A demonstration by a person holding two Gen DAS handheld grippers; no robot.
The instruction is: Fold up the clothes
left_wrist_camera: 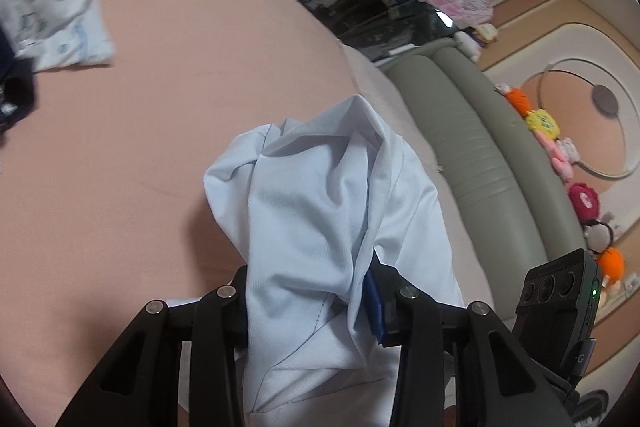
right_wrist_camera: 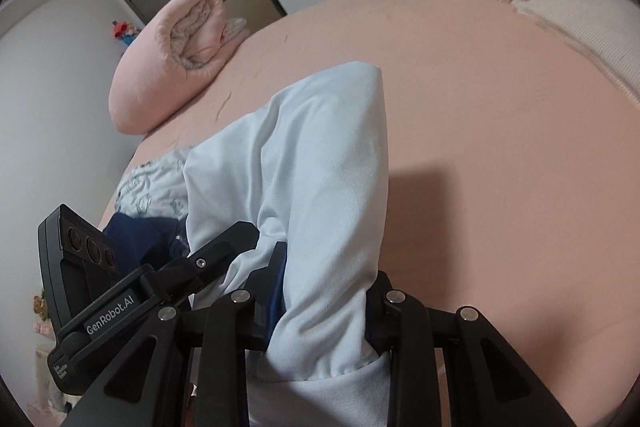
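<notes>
Bunching between both tongs: pale blue garment [left_wrist_camera: 320,195], creased, draped.

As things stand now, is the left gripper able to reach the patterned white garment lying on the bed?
Probably not yet. The left gripper is shut on the pale blue garment, so its jaws are occupied. The pink bed sheet between it and the patterned white garment lies bare otherwise.

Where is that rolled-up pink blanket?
In the right wrist view, the rolled pink blanket lies upper left, at the far edge of the bed, beyond the pale blue garment.
</notes>
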